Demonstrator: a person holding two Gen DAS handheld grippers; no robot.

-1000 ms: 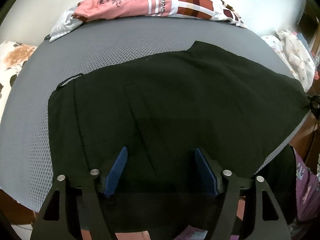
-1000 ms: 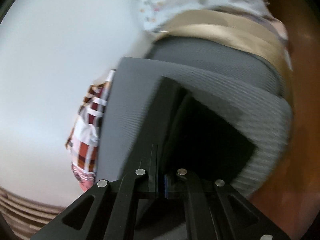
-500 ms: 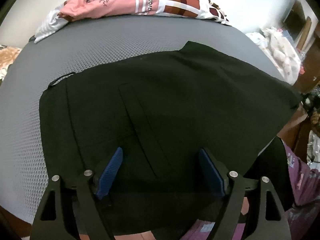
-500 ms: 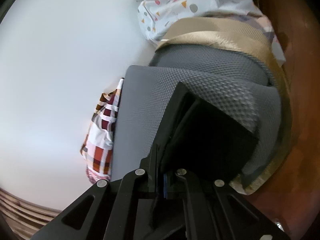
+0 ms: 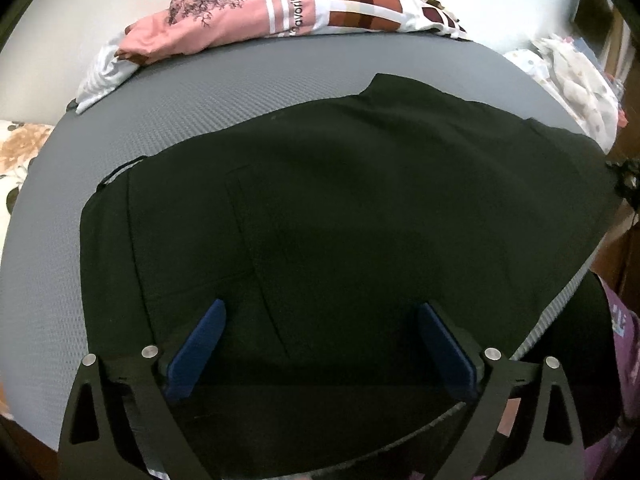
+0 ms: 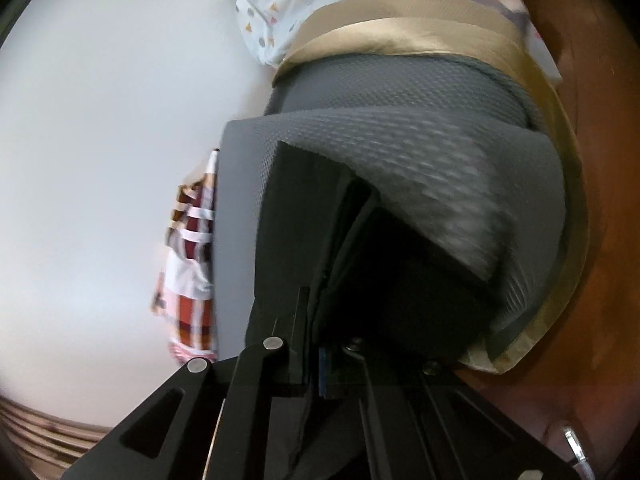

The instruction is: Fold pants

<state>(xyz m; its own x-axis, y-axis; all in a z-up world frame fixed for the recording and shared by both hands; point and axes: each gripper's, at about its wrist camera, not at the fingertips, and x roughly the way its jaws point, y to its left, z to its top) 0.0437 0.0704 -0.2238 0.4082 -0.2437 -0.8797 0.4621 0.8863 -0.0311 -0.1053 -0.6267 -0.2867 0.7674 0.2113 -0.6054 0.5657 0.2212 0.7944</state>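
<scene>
Black pants (image 5: 344, 216) lie spread flat across a grey mesh mattress (image 5: 200, 92); their right end hangs over the mattress edge. My left gripper (image 5: 320, 340) is open, its blue pads (image 5: 198, 344) held wide apart just above the near part of the pants, holding nothing. In the right wrist view the black pants (image 6: 304, 216) run up from my right gripper (image 6: 316, 360), which is shut on an edge of the fabric at the mattress corner (image 6: 440, 168). The view is rolled on its side.
A pink and plaid pile of clothes (image 5: 280, 4) lies along the far mattress edge by the white wall. Patterned bedding (image 5: 572, 80) is heaped at the right. A tan band (image 6: 400, 28) and brown wooden frame (image 6: 600, 200) border the mattress corner.
The left gripper has drifted slightly over the pants and stays open. The right gripper, still shut on the fabric, has shifted along the mattress corner, so the corner looks closer.
</scene>
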